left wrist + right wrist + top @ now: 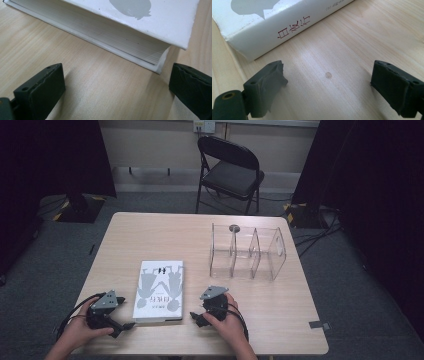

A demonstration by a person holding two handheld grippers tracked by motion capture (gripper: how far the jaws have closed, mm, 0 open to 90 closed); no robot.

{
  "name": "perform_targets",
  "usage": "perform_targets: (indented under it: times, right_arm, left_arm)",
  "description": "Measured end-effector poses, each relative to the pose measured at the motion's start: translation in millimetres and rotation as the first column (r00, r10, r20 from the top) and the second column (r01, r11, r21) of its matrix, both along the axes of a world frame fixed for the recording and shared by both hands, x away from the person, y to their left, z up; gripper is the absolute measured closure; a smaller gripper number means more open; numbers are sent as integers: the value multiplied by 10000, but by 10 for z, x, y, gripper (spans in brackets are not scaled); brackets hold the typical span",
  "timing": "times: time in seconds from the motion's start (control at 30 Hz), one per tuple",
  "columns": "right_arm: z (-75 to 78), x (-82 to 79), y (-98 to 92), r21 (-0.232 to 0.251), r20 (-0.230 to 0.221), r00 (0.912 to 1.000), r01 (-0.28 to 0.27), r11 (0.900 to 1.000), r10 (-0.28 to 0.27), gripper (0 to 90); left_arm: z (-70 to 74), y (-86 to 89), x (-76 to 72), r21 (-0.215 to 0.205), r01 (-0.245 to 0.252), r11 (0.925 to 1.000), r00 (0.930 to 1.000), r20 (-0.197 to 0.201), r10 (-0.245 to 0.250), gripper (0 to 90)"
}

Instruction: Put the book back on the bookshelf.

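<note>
A white book (160, 290) with grey figures on its cover lies flat near the table's front edge. My left gripper (125, 319) rests on the table at the book's front left corner, open, with nothing between its jaws. Along its jaws I see the book's page edge (100, 27) just ahead of my left gripper (115, 87). My right gripper (196, 316) sits at the book's front right corner, also open and empty. Past my right gripper (327, 85) lies the book's spine (284, 27) with red characters, close ahead and to the left.
A clear plastic divided rack (247, 251) stands at the back right of the wooden table (150, 232). A black folding chair (227, 167) is behind the table. Cables run on the floor at the right.
</note>
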State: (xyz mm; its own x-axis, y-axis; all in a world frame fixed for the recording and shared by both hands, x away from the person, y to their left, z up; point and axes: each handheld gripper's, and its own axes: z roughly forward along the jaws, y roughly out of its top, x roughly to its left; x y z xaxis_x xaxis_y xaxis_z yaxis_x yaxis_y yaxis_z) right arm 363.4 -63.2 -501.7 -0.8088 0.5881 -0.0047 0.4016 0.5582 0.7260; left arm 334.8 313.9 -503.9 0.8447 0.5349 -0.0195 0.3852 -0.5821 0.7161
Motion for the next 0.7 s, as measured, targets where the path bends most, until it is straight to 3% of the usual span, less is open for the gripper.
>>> perform_targets:
  times: [0.27,0.3,0.33,0.4,0.5,0.53,0.63,0.7]
  right_arm:
    - [-1,0,1,18,-15,10000,-11,10000,11,98]
    - [-1,0,2,19,-12,10000,-11,10000,12,98]
    - [0,1,-2,-10,14,10000,-40,10000,40,100]
    - [0,-6,1,13,-21,10000,-27,10000,27,109]
    - [1,-23,3,118,69,9991,-426,9990,425,146]
    - [8,-30,2,139,19,9984,-563,9983,563,171]
    - [20,-36,5,141,-116,9971,-752,9971,754,175]
    - [24,-54,33,230,-146,9926,-1205,9924,1209,197]
  left_arm:
    - [21,-18,7,124,-139,9998,9999,-56,140,9]
    - [34,-20,7,51,-121,9999,9999,-47,121,42]
    - [55,-26,8,-58,48,10000,10000,-24,-48,188]
    - [64,-34,8,42,42,10000,10000,-77,-42,190]
    - [70,-35,2,54,75,10000,10000,-28,-75,191]
    - [77,-43,-12,-6,131,9999,9999,-78,-131,249]
    - [94,-52,-17,109,278,9996,9996,-77,-277,303]
    - [106,-63,-22,180,284,9994,9995,-142,-282,312]
